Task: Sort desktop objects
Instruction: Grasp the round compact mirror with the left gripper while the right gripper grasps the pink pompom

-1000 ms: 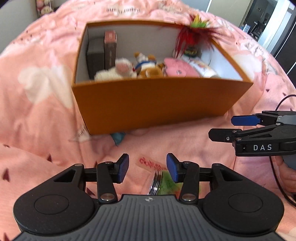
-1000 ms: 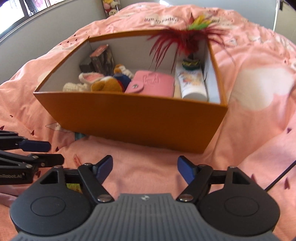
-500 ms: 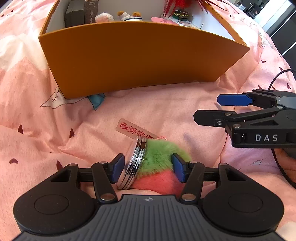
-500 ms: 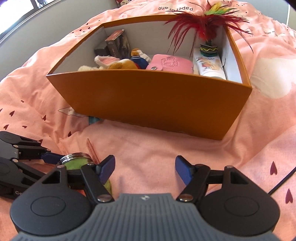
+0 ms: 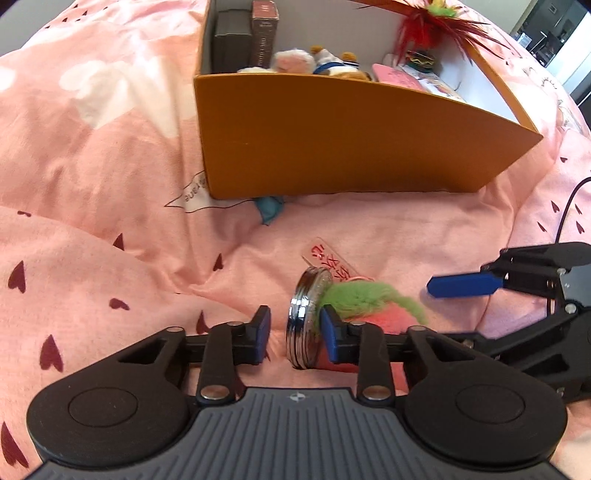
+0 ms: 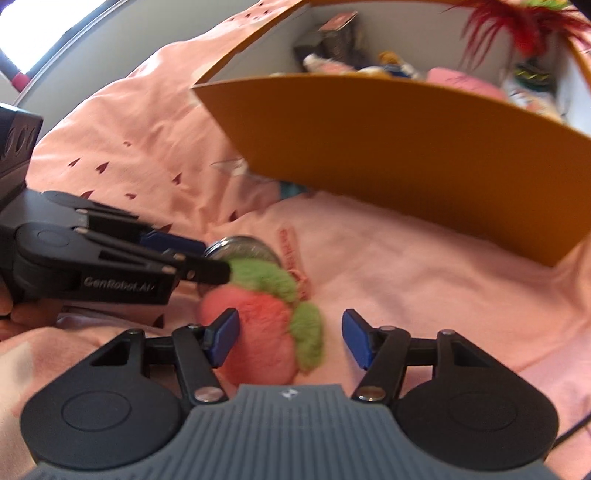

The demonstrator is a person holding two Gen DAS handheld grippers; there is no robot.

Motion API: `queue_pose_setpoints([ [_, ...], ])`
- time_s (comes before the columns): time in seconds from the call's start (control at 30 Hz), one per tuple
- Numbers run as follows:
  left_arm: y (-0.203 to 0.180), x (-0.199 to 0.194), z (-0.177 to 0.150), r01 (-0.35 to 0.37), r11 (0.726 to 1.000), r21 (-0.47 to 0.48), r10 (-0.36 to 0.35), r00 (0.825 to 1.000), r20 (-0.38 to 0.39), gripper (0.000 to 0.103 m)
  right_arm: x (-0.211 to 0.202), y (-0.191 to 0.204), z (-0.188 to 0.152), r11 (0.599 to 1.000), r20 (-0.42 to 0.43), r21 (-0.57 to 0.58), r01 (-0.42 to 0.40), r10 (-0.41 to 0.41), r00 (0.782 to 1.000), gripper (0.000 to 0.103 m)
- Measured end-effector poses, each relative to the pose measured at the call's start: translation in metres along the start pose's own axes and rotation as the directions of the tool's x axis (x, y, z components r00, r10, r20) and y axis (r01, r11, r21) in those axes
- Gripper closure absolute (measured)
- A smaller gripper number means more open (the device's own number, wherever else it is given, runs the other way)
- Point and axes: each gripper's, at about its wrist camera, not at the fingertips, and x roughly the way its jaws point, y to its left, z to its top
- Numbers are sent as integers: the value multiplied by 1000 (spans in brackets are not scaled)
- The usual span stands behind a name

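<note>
A second ago only the rim of the silver tin [image 5: 303, 325] showed between my left fingers, and my right gripper hung off to the side above bare cloth; now my left gripper [image 5: 294, 334] has dropped over the tin, and its jaws have just been closing, with the tin standing on edge between them; the right pad [image 5: 330, 334] is at its rim, the left pad [image 5: 261, 334] still shows a gap, so I am not yet clamped on it. My right gripper [image 6: 291, 338] has swung in over the furry pink-and-green pompom [image 6: 264, 332] fixed to the tin; its jaws have been narrowing too but stand open, the fur lying between them; whether the left pad touches it I cannot tell.

My left view shows the printed tag [image 5: 334, 264] beside the tin and a black cable at the far right; my right view is blurred, yet shows the pompom's full pink body, mostly hidden in the left view.

One orange box [image 5: 332, 147] sits on the pink bedspread [image 5: 92, 184], beyond the tin; inside I count two upright dark packs [image 5: 245, 35], one red feather toy [image 5: 428, 22] and one pink wallet [image 5: 395, 74]; the plush toys are bunched, count unclear.
</note>
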Motion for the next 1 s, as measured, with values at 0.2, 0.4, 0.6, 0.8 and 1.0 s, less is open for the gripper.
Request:
queue_pose_setpoints([
  [0.2, 6, 7, 1, 22, 1000, -14, -22, 1000, 6, 77, 19, 10, 9, 997, -83, -39, -59, 56, 995, 41],
  [0.4, 7, 10, 1, 51, 999, -20, -51, 999, -1, 77, 45, 16, 16, 995, -184, -76, -61, 46, 982, 40],
  [0.6, 7, 13, 2, 63, 998, -25, -64, 998, -6, 77, 58, 18, 13, 993, -219, -102, -58, 34, 975, 39],
  [0.8, 5, 13, 0, 68, 998, -20, -68, 998, -5, 77, 46, 18, 5, 995, -170, -103, -1, -17, 985, 52],
  [1.0, 2, 17, -1, 74, 997, -4, -74, 997, -17, 77, 14, 8, 1, 983, -29, -90, 158, -161, 987, 52],
])
